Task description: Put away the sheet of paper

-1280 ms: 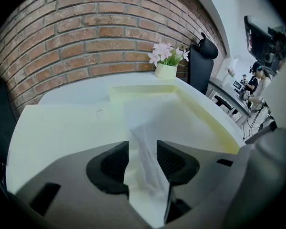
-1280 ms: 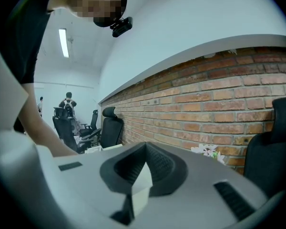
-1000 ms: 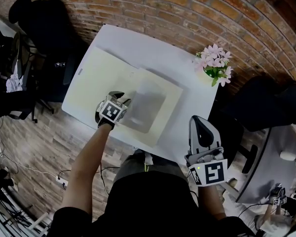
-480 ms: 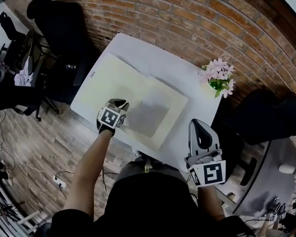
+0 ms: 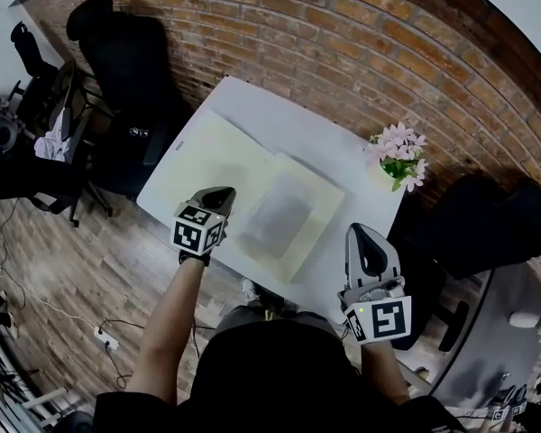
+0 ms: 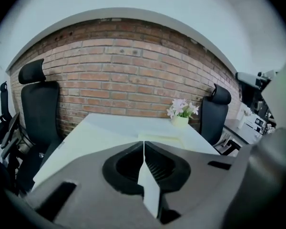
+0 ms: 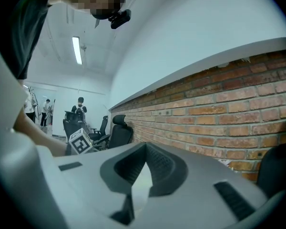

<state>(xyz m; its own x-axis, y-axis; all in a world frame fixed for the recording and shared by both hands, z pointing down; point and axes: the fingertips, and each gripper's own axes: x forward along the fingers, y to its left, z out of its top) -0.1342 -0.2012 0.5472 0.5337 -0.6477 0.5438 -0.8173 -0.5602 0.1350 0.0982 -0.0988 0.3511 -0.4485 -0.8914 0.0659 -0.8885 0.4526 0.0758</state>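
A greyish sheet of paper (image 5: pixel 278 215) lies flat on the right leaf of an open pale yellow folder (image 5: pixel 212 156) on the white table (image 5: pixel 279 115). My left gripper (image 5: pixel 218 194) hovers at the table's front edge, just left of the sheet and clear of it; its jaws are shut with nothing between them. In the left gripper view the closed jaws (image 6: pixel 144 144) point across the folder (image 6: pixel 86 140) toward the brick wall. My right gripper (image 5: pixel 364 231) hangs off the table's front right corner, shut and empty (image 7: pixel 145 147).
A small pot of pink flowers (image 5: pixel 397 152) stands at the table's far right corner, also seen past the left jaws (image 6: pixel 182 109). Black office chairs stand at the left (image 5: pixel 126 52) and right (image 5: pixel 487 224) of the table. A brick wall runs behind it.
The left gripper has pulled back from the sheet's left edge toward the table's front, and its jaws have gone from open to shut. The right gripper has stayed put.
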